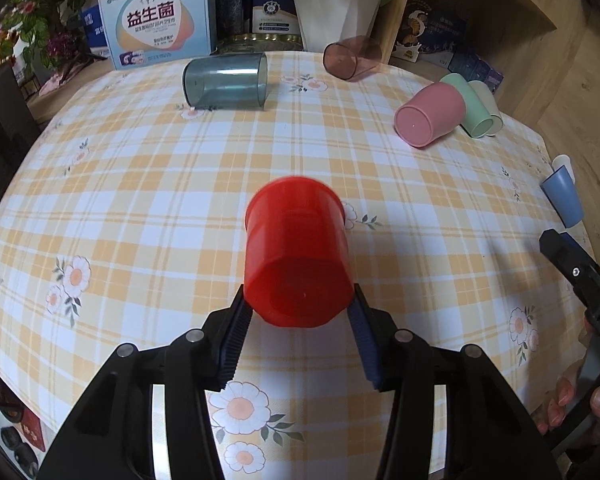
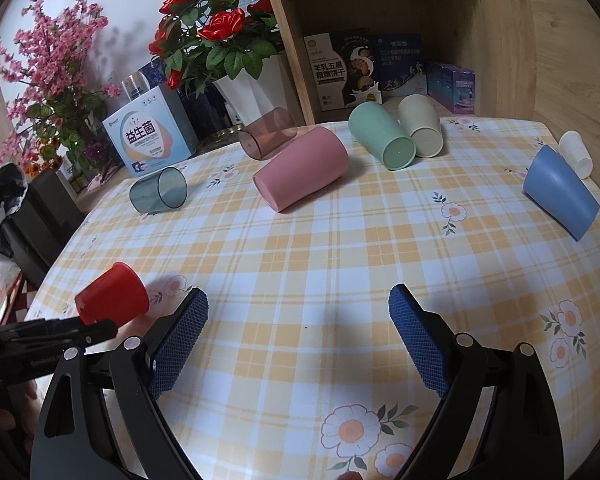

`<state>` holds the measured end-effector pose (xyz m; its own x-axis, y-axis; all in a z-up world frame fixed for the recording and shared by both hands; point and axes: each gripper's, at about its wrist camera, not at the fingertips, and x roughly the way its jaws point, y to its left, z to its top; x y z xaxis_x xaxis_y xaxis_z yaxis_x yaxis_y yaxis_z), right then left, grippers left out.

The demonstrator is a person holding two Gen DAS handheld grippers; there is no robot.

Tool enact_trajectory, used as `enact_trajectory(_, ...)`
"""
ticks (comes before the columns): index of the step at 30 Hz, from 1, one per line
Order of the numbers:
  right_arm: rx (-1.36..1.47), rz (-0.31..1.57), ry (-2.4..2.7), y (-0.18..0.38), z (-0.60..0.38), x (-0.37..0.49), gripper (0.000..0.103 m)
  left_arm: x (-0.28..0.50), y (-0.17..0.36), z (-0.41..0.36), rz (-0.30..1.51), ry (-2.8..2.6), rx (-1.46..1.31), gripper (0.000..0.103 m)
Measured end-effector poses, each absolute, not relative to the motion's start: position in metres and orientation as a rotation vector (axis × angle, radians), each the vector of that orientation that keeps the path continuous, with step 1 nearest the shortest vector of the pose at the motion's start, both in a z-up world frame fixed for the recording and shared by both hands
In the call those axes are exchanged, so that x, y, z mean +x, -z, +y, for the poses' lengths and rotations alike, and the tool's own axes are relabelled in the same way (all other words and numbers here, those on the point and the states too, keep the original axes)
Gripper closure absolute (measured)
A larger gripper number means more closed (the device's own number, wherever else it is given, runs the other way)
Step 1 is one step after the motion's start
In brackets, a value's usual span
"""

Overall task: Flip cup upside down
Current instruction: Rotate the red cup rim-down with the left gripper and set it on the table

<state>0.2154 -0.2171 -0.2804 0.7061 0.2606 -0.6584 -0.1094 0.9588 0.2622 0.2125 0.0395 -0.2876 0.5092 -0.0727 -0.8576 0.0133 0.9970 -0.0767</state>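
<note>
A red plastic cup (image 1: 296, 252) is held in my left gripper (image 1: 298, 306), whose fingers are shut on its base end. The cup is tilted, its closed bottom towards the camera and its mouth pointing away over the table. It also shows at the left of the right wrist view (image 2: 112, 294), lifted slightly above the checked tablecloth (image 2: 320, 248). My right gripper (image 2: 298, 308) is open and empty, hovering over the cloth near the front edge.
Several cups lie on their sides: a grey-blue clear one (image 1: 226, 80), a brown clear one (image 1: 352, 58), pink (image 1: 430, 114), green (image 2: 382, 136), beige (image 2: 422, 126), blue (image 2: 560, 190) and white (image 2: 576, 154). Flower pots, boxes and a wooden shelf stand behind.
</note>
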Motion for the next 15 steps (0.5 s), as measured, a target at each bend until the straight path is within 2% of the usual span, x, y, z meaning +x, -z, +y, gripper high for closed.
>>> enact_trajectory(12,0.226,0.774,-0.195,0.283,-0.221,0.217,0.014,0.242,0.281,0.032,1.045,0.06,-0.016,0.057)
enact_trajectory(15,0.226,0.77,-0.19,0.283,-0.224,0.217,0.014,0.251,0.284,0.032,1.063,0.062,-0.023,0.066)
